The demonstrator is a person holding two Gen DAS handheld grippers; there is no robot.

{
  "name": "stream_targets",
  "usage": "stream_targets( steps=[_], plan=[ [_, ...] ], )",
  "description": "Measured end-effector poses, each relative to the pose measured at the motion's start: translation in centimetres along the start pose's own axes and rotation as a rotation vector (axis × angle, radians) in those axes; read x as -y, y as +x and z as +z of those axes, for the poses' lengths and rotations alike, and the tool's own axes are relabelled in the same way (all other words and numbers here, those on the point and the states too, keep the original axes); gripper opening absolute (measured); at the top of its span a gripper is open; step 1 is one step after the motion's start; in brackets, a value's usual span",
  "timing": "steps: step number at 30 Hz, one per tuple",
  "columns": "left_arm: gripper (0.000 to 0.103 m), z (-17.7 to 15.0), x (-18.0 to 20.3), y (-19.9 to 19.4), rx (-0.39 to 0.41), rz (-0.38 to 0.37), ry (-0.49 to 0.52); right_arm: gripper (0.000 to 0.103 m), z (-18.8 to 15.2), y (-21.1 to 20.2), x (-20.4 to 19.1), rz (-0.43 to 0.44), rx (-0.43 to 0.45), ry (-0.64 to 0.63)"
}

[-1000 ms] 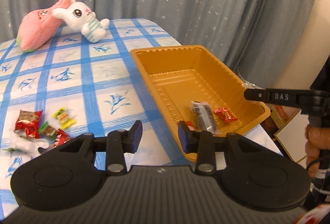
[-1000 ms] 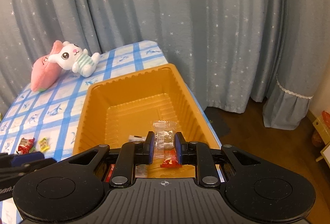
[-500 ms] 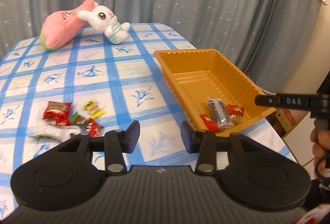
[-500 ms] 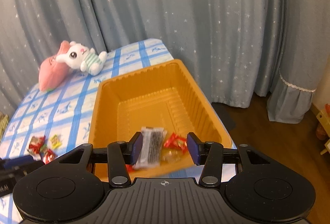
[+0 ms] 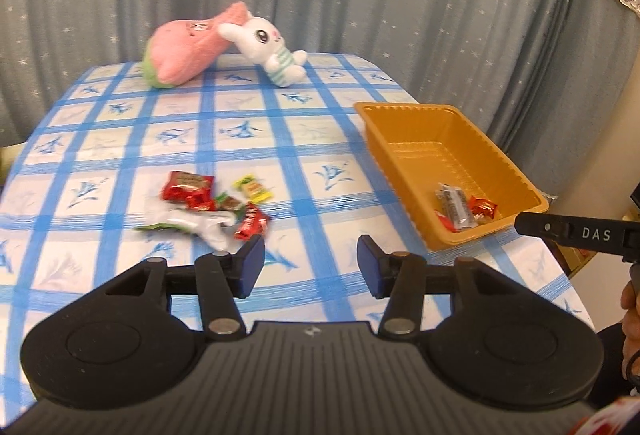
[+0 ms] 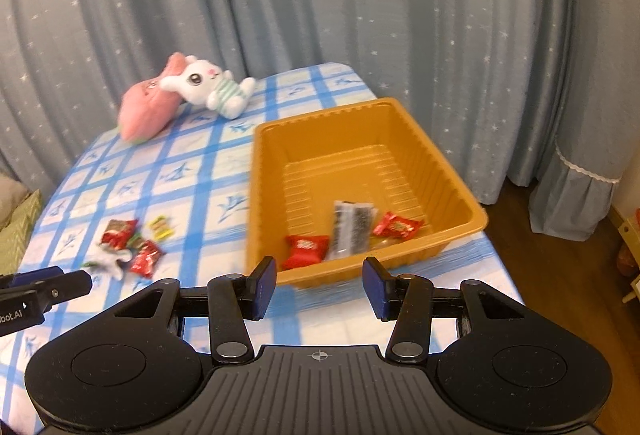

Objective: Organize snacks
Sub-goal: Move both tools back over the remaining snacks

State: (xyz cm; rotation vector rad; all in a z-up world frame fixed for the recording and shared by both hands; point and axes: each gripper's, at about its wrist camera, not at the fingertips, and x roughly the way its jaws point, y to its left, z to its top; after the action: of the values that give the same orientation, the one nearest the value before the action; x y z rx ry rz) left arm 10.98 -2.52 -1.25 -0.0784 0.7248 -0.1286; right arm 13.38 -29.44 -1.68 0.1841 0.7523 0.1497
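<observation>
An orange tray (image 5: pixel 416 115) (image 6: pixel 264 175) sits on the right of the table. In it lie a dark wrapped bar (image 6: pixel 352 225) (image 5: pixel 454 205) and red snack packs (image 6: pixel 306 247) (image 6: pixel 396 225). A pile of loose snacks (image 5: pixel 212 201) (image 6: pixel 128 243), red, yellow and white wrappers, lies on the cloth to the tray's left. My left gripper (image 5: pixel 310 271) is open and empty, above the table just near of the pile. My right gripper (image 6: pixel 319 287) is open and empty, just near of the tray's front wall.
A pink plush (image 5: pixel 180 47) and a white bunny plush (image 5: pixel 272 51) lie at the far edge of the blue checked tablecloth (image 5: pixel 280 139). Grey starred curtains hang behind. The floor drops off right of the table (image 6: pixel 560 275).
My right gripper opened and let go of a clear-wrapped snack into the tray, then drew back. My left gripper pulled back and swung left, so the loose pile now shows ahead of it.
</observation>
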Motion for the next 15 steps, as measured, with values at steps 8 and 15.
stream_targets(
  steps=[8,15],
  plan=[
    [0.051,-0.7,-3.3,-2.2,0.018,0.058,-0.034,0.048,-0.7,-0.3,-3.5,0.045,-0.009,-0.052],
    [0.053,-1.4,-6.3,-2.8,0.015,0.104,-0.061,0.049,-1.4,0.6,-6.4,0.083,-0.028,-0.095]
  ],
)
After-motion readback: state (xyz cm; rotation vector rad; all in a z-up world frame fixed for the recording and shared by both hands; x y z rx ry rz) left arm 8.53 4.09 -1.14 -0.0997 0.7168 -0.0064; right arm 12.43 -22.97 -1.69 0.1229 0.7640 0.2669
